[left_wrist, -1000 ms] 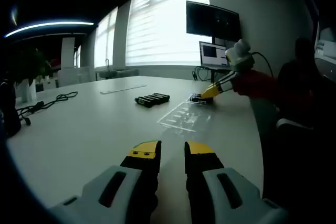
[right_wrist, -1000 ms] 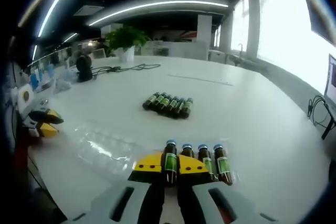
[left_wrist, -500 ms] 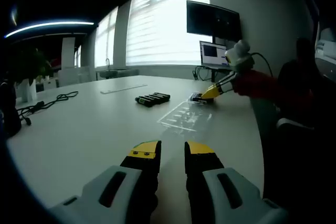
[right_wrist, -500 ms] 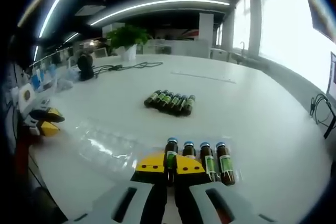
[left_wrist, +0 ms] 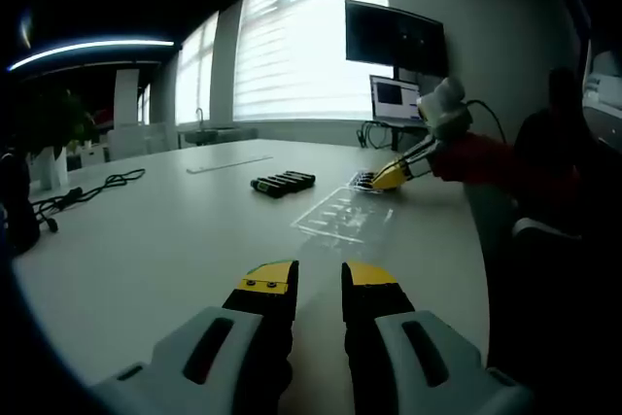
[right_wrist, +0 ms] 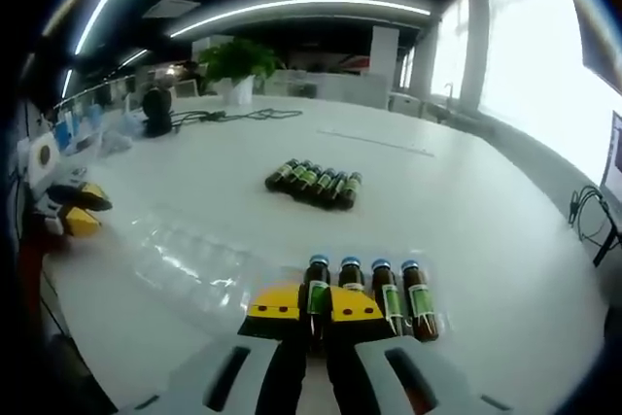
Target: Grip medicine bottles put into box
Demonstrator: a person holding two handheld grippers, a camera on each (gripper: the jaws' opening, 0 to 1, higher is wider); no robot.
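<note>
Right tongs clamped on leftmost of 4 bottles near bench edge, clear tray just left, 6 bottles beyond on open surface, left tongs slightly apart, empty.

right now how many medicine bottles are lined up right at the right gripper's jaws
4. One medicine bottle stands between the jaws of the right gripper; three more line up beside it. A separate cluster of bottles lies farther off on the white table.

The right tongs clamp one bottle beside three bottles on the white surface.
</note>
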